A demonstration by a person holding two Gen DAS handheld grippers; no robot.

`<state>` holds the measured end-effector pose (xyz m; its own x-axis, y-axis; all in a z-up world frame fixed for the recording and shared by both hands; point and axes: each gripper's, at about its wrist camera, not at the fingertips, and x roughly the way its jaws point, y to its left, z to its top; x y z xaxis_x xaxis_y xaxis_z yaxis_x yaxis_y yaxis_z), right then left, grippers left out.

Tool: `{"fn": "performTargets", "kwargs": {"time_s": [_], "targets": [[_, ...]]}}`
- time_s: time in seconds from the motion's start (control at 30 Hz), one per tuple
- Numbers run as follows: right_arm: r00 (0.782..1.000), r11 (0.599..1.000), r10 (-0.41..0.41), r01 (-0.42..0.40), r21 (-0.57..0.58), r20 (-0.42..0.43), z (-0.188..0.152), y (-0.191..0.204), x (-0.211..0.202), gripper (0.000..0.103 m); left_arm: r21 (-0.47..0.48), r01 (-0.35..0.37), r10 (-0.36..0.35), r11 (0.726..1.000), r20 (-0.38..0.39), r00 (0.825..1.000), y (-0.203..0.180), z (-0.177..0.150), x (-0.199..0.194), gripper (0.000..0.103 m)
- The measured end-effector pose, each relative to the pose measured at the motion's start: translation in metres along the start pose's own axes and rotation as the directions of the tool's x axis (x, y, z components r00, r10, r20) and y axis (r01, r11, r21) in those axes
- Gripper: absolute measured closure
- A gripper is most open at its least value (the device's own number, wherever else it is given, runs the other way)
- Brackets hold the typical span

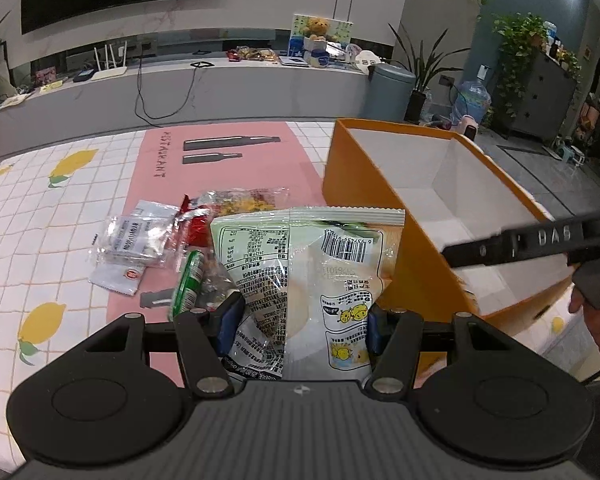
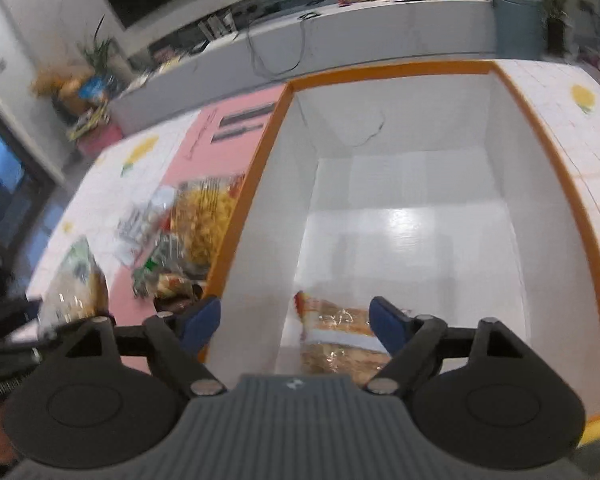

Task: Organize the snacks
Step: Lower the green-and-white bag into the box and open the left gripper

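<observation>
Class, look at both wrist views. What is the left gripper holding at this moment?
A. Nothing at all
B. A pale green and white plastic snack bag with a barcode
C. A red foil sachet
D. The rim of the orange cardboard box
B: the left gripper has its blue pads pressed on either side of the pale green and white plastic snack bag, raised beside the orange cardboard box.

Left gripper (image 1: pixel 302 322), bottom centre of the left wrist view: blue pads (image 1: pixel 228 320) pressed against either side of a snack packet (image 1: pixel 312 280), jaws partly closed on it, pointing downward. Right gripper (image 2: pixel 296 322), bottom centre of the right wrist view: jaws spread wide, pads clear of anything, also angled down. In the left wrist view its black body sits at the right edge, with a hand (image 1: pixel 598 316) wrapped on the handle below it.
</observation>
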<state>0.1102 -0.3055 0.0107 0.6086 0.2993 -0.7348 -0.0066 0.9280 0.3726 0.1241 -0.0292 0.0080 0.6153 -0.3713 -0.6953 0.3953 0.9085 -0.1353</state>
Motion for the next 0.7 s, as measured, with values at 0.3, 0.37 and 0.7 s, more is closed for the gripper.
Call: {"fn": "performTargets", "kwargs": {"time_s": [0.3, 0.37, 0.7], "targets": [[0.955, 0.994, 0.017, -0.048, 0.098, 0.296, 0.000, -0.027, -0.071, 0.008, 0.039, 0.059, -0.060, 0.998, 0.025, 0.998, -0.076, 0.038, -0.018, 0.036], [0.934, 0.991, -0.003, -0.044, 0.124, 0.357, -0.002, -0.035, -0.085, 0.008, 0.037, 0.064, -0.065, 0.997, 0.034, 0.997, -0.095, 0.049, -0.010, 0.036], [0.854, 0.934, 0.049, -0.223, 0.278, 0.518, -0.009, -0.067, -0.109, 0.008, 0.051, 0.017, -0.012, 0.999, -0.087, 0.996, -0.167, 0.064, 0.086, 0.036]]}}
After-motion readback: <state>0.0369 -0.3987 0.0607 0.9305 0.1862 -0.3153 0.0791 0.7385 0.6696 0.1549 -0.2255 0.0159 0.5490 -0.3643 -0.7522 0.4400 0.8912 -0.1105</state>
